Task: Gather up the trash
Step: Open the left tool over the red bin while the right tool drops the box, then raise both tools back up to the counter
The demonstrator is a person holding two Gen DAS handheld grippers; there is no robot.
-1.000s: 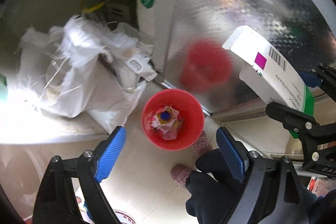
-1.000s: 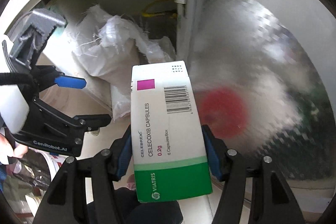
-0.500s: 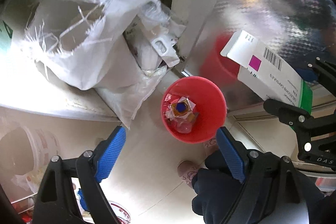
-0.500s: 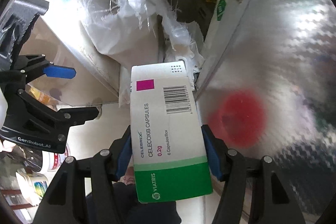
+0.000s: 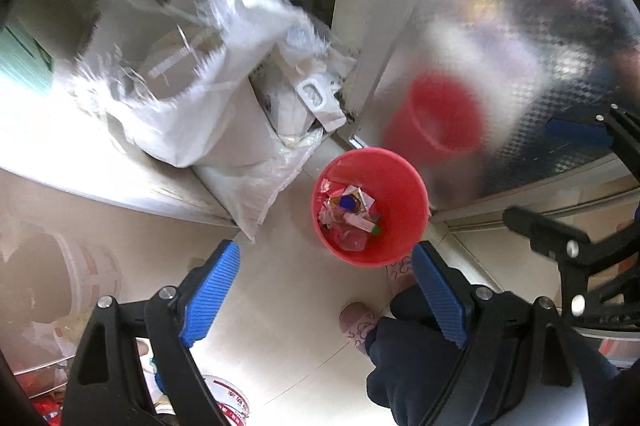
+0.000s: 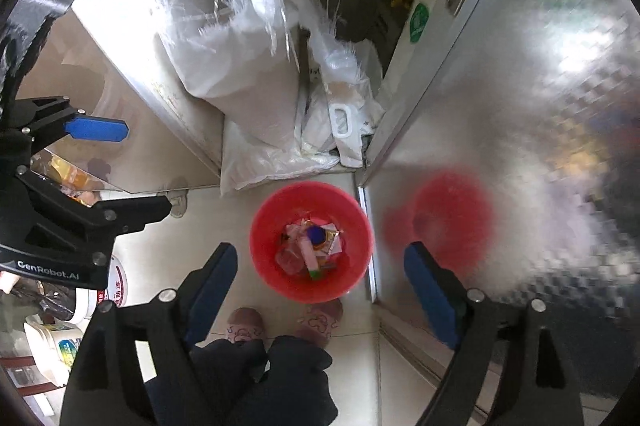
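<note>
Both tongs point steeply down over a pale tiled floor (image 6: pixel 224 222).

The right tongs (image 6: pixel 320 274) are opening, their blue pads wide apart with nothing between them. Directly below, seen through the gap, stands the red bin (image 6: pixel 260 238). In it lies a heap of trash (image 6: pixel 312 246): wrappers, a blue cap, and a small white box with a green end (image 6: pixel 310 258), tilted on the pile. Whether the box has settled cannot be told.

The left tongs (image 5: pixel 326 290) also stand wide, holding nothing. In the left view the bin (image 5: pixel 404 194) sits at about one o'clock from the gap, with the box (image 5: pixel 362 223) visible near its middle. The right tongs show at the three o'clock edge of that view, and the left tongs at the nine o'clock edge of the right view.

A shiny metal door (image 6: pixel 520 106) stands just beside the bin at three o'clock and carries its blurred red reflection. At twelve o'clock from the bin, white sacks (image 6: pixel 236 66) lean in a cupboard opening. At six o'clock from the bin, two patterned slippers (image 6: pixel 246 324) rest on the floor, one touching the bin's base. White tubs (image 6: pixel 52 346) stand at eight o'clock.
</note>
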